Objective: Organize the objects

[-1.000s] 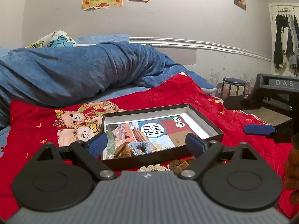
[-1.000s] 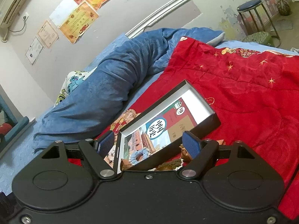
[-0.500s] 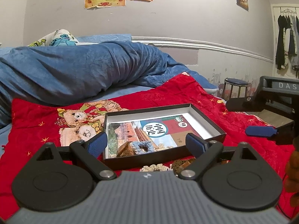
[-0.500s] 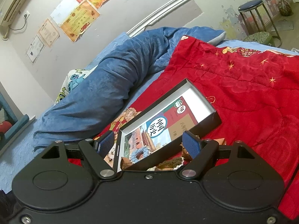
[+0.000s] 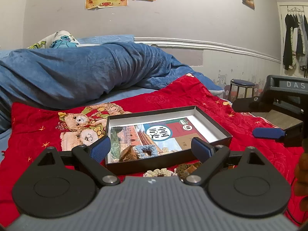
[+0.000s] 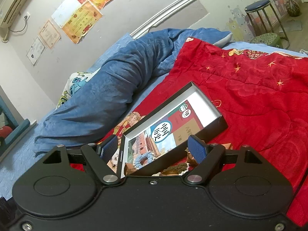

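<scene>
Both cameras have pulled back a little since a second ago, so the box looks a bit farther off. A big blue blanket [image 5: 80,73] is bunched up along the wall, and a red blanket [image 5: 192,100] covers the bed in front of it. On the red blanket sits a flat black box [image 5: 167,159] with a book [image 5: 152,134] lying inside. A blue yarn ring [image 5: 144,151] and a small brown packet [image 5: 128,154] rest on the book at the near end. Just outside the box lie a white lumpy thing [image 5: 158,172] and a brown thing [image 5: 185,168], half hidden and hard to make out. The left claw [image 5: 152,149] and the right claw [image 6: 154,148] are both spread wide, holding nothing.
</scene>
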`<state>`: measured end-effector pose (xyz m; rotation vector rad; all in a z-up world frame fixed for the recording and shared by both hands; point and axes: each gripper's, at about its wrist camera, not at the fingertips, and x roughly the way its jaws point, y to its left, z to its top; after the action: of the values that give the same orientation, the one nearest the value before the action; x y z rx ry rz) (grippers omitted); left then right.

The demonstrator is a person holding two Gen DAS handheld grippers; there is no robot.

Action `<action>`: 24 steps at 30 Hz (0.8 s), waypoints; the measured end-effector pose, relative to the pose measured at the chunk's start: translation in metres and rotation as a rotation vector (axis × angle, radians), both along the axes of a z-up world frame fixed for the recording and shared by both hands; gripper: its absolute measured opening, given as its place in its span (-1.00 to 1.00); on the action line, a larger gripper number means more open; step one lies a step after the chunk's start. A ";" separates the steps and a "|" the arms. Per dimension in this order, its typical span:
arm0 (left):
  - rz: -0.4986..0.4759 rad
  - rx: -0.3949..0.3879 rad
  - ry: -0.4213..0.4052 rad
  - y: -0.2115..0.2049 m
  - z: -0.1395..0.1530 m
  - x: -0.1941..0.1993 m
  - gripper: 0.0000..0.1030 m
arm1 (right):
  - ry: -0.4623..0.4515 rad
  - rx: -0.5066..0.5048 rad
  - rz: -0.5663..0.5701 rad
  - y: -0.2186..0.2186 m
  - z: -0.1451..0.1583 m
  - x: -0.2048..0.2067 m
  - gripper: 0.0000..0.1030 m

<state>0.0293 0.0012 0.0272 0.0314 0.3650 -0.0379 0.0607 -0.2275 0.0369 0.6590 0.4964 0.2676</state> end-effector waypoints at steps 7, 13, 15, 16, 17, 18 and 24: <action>-0.002 0.003 0.000 0.000 0.000 0.000 0.85 | -0.001 0.004 -0.002 -0.001 0.000 0.000 0.55; -0.007 0.001 0.002 -0.001 0.000 -0.001 0.85 | 0.001 -0.001 -0.007 -0.002 0.002 -0.001 0.55; -0.018 -0.021 0.005 0.000 0.001 0.000 0.85 | 0.001 0.008 -0.009 -0.006 0.004 -0.003 0.55; -0.025 -0.032 0.003 0.001 0.002 0.001 0.85 | -0.004 0.010 -0.012 -0.009 0.006 -0.004 0.55; -0.024 -0.036 0.002 0.002 0.003 0.001 0.85 | -0.013 0.009 -0.023 -0.014 0.009 -0.006 0.55; -0.016 -0.034 0.006 0.002 0.003 0.003 0.85 | -0.019 0.003 -0.040 -0.019 0.011 -0.007 0.55; 0.021 -0.084 0.018 0.012 0.001 0.011 0.85 | 0.041 0.007 -0.103 -0.040 0.009 -0.004 0.55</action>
<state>0.0402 0.0132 0.0281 -0.0555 0.3818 -0.0330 0.0564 -0.2680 0.0456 0.6960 0.4989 0.1593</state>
